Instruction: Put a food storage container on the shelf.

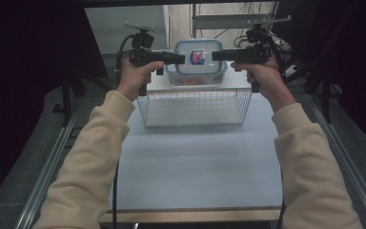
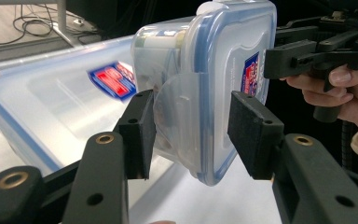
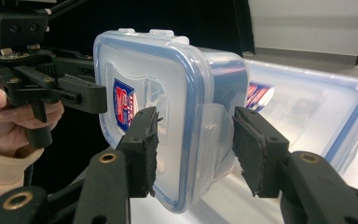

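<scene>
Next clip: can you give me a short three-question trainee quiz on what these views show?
1. Multiple choice: what are the left gripper and right gripper clamped on, one from each side?
A) a mug
B) the small lidded container
C) a cable
2. True or false: in the high view, the wire basket sits nearer the person than the held container does.
3. Fill in: the rim of the container's lid is coloured ____.

Key: 1 B; 2 true; 3 blue.
</scene>
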Demonstrator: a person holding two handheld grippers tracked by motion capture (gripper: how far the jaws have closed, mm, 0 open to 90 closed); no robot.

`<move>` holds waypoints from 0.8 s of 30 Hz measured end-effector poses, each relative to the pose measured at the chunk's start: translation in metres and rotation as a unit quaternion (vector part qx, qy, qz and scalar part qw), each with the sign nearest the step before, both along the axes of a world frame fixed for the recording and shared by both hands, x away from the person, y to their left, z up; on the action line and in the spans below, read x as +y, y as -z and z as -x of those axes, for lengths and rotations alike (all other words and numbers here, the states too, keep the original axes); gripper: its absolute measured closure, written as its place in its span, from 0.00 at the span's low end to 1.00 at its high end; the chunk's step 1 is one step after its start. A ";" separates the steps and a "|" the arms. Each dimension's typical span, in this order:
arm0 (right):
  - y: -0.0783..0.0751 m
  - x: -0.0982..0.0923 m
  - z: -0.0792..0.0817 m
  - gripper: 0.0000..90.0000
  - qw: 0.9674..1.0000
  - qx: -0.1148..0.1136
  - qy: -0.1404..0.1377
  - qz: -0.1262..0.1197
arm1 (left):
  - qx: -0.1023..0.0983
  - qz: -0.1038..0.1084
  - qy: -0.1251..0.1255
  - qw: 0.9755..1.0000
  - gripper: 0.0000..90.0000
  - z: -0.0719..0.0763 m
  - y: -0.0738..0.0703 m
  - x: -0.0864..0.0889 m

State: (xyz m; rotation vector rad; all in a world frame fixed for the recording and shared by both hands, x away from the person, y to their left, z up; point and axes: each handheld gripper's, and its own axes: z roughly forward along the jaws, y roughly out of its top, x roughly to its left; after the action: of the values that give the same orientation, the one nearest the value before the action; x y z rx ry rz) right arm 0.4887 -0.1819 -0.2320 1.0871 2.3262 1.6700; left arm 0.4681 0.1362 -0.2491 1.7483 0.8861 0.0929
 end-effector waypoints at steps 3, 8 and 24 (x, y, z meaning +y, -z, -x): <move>-0.001 0.000 -0.016 0.56 1.000 0.009 0.001 -0.005 | 0.012 0.004 -0.005 1.000 0.59 -0.014 0.000 -0.001; 0.005 0.000 -0.041 0.56 1.000 0.029 0.002 -0.009 | 0.033 0.007 -0.013 0.999 0.58 -0.034 0.006 0.000; 0.019 0.007 -0.069 0.54 0.997 0.069 0.016 -0.028 | 0.069 0.039 -0.031 0.996 0.56 -0.057 0.019 0.005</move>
State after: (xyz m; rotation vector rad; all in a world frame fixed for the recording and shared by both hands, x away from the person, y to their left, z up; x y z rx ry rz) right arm 0.5579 -0.1753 -0.2510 1.2823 2.3414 1.7111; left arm 0.5250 0.1413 -0.2683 1.6690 1.0313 -0.0220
